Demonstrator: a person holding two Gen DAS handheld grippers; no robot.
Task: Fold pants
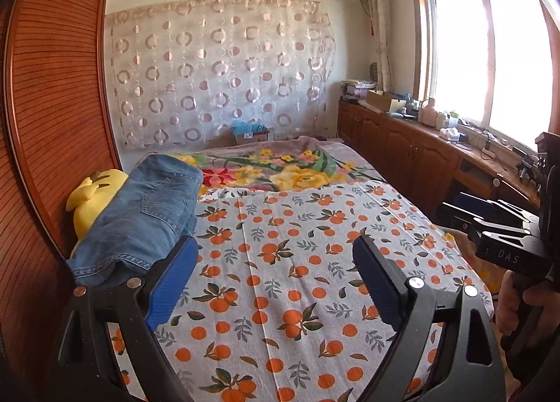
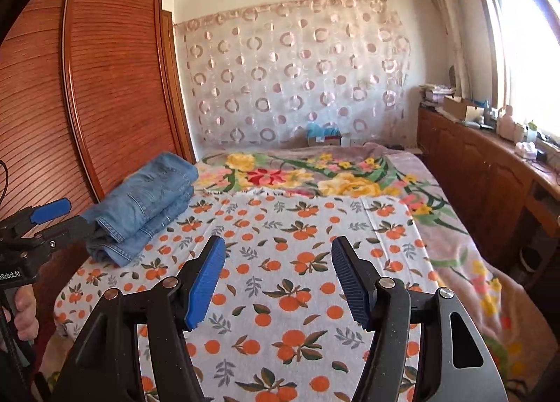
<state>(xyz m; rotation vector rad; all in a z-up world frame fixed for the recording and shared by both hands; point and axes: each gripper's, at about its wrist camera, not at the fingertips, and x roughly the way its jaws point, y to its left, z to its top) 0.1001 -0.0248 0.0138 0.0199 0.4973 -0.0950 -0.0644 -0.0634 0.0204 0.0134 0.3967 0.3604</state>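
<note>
**Both grippers hung open above the bed, folded jeans off to the left**

In the left wrist view, the left gripper (image 1: 274, 269) pointed forward and slightly down over the bed (image 1: 280, 279), its 2 blue-padded fingers (image 1: 171, 286) spread wide apart with only the orange-print sheet (image 1: 301, 227) between them. The right gripper (image 1: 465, 207) showed at the right edge of that frame, side-on, with a hand (image 1: 525, 311) wrapped around its grip below.

In the right wrist view, the right gripper (image 2: 278, 279) was angled the same way, fingers (image 2: 206, 283) apart and empty over the sheet. The left gripper (image 2: 56, 218) entered from the left edge of this frame, its fingers separated, one blue pad raised above the dark lower finger.

The jeans (image 1: 140, 216) lay folded in a stack at the left side of the bed, next to the wooden wardrobe (image 1: 56, 94). In the left wrist view they sat just beyond and left of the left-hand finger, not between the pads. In the right wrist view the jeans (image 2: 143, 206) lay at middle left, well clear of the right gripper's fingers and just past the left gripper's tips; whether those tips touched the denim could not be told. A yellow plush toy (image 1: 94, 195) rested behind the stack.
</note>
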